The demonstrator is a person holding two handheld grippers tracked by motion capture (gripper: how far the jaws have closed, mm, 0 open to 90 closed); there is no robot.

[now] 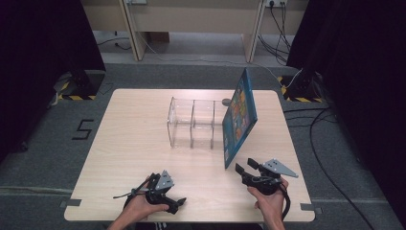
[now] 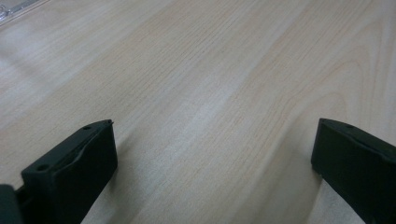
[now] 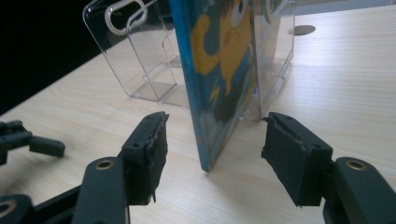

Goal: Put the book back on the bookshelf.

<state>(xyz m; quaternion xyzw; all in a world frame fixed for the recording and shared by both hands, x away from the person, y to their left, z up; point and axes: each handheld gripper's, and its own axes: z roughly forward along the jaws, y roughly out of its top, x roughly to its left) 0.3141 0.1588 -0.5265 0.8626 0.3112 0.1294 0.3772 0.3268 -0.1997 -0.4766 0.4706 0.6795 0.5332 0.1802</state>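
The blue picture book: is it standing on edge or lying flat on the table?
Standing on edge. The blue picture book rests its lower edge in the clear divider rack, leaning slightly; its cover faces sideways.

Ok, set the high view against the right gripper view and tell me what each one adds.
High view alone: both hands low on the table, the left gripper apart from the clear divided rack, the floor and black curtains around.

Right gripper view alone: the right gripper up close, its pads apart on either side of the book's near edge without pressing it, and the cartoon cover's detail.

Both: the blue picture book standing upright in the rack's end slot, and the small round grey disc on the wood behind it.
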